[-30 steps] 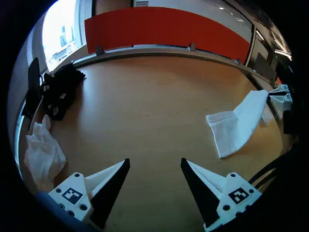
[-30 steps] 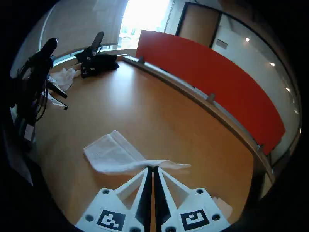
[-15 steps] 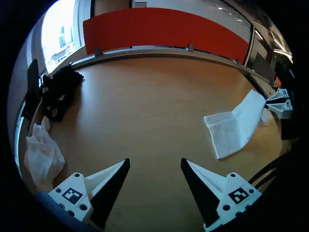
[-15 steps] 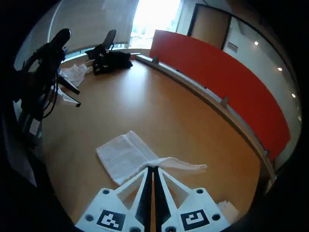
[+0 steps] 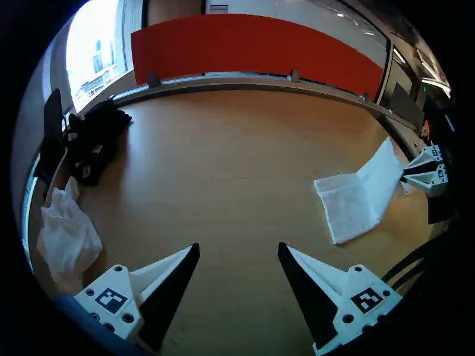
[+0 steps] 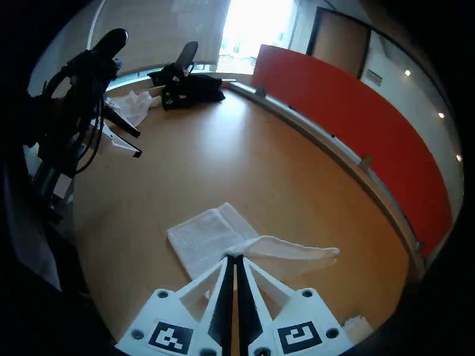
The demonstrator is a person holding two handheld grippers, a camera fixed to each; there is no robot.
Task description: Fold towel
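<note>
Right gripper view: right gripper [image 6: 236, 258] pinches white cloth towel [image 6: 202, 240], flap now lower, fold closing. Left gripper [image 5: 237, 244] wide, towel at 3 o'clock.

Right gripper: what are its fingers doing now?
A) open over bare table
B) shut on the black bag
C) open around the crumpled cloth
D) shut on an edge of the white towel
D: the right gripper has its fingers closed together, pinching the white towel by its lifted edge.
</note>
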